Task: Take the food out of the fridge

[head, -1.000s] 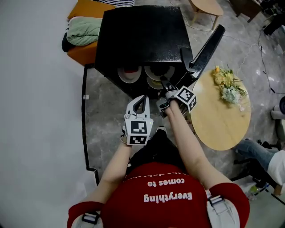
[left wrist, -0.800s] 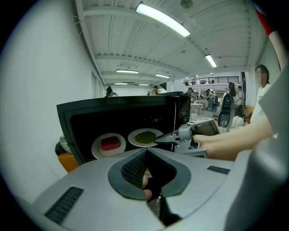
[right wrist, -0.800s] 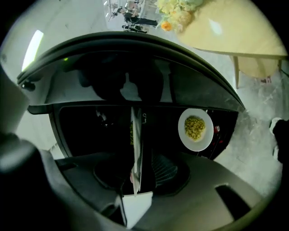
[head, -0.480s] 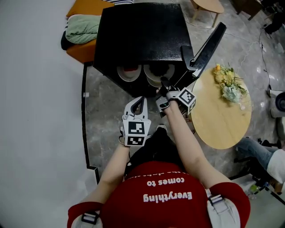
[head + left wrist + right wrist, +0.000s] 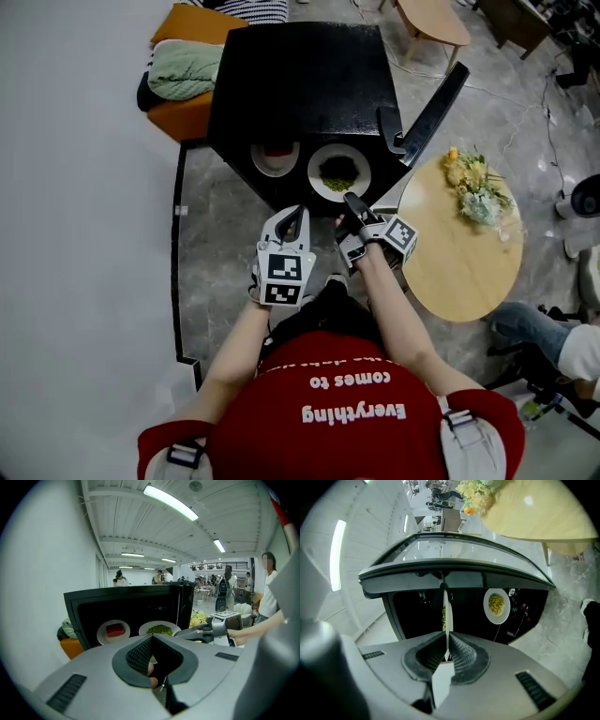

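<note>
Orange seat [image 5: 178, 117]: far left beside the fridge, with a green cloth [image 5: 187, 67] bundled on top.
Fridge [image 5: 300, 84]: low black cabinet at the far side of the stone floor, its open front facing the person.
Plate with red food [image 5: 275, 157]: on the left inside the fridge, half hidden under the fridge top; no gripper touches it.
Left gripper [image 5: 296, 212]: held near of the fridge front, below the gap between the two plates. Its jaws are together with nothing between them.
Plate with green food [image 5: 338, 172]: at the fridge mouth, just right of the red-food plate and nearer than it, its whole disc showing clear of the fridge top.
Right gripper [image 5: 352, 201]: rolled onto its side, with the jaws pinched narrow on the near rim of the plate with green food. Its own view shows the white rim edge-on between the pads.
Further plate [image 5: 496, 605]: yellow-green food, seen inside the fridge in the right gripper view.
Fridge door [image 5: 433, 98]: swung open to the right.
Round wooden counter [image 5: 459, 253]: right of the door, carrying a bunch of flowers [image 5: 473, 183] on its far side.
</note>
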A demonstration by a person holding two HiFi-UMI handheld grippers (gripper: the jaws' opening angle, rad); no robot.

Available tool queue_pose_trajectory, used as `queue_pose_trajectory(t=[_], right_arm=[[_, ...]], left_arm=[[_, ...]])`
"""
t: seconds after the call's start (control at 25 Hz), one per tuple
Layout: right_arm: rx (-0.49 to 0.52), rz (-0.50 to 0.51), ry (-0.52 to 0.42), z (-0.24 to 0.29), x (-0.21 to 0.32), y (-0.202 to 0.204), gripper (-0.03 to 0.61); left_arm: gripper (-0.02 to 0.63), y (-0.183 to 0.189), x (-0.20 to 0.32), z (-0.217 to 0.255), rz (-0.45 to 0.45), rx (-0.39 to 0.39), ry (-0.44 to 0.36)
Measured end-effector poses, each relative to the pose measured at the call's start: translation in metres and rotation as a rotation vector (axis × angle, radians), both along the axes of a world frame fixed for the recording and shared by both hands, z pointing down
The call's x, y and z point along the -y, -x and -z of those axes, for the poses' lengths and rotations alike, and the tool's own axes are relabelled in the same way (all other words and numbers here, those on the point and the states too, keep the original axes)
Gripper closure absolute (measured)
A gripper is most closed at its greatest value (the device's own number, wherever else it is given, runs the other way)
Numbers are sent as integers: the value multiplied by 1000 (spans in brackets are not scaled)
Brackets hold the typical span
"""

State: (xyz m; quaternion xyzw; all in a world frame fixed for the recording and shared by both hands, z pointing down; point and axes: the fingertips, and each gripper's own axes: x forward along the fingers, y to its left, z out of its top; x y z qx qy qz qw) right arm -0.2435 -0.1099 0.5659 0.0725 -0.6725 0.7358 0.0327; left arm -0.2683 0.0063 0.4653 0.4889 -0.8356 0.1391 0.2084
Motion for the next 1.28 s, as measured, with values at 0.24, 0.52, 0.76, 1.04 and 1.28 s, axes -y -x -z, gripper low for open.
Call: queue_pose_trajectory(t=[0.24,0.52,0.76,1.04,1.28], right_arm=[[57,63,-8,26,-14,-29,555],[96,176,-39,55,-50,-72,555],[94,232,-34,66,-78,-108,555],[88,219,-68,61,-79,-139,555],[81,80,-57,58,-58,-180,555]], left_arm=[[607,-14,-4,11,-24,14,-26],[609,-40,-25,25,-7,20,-85],[608,-68,-44,33,-26,-9,-156],[609,-89,-39,28,-67,7,-129],[609,-114,-11,27,-177,-20,-123]])
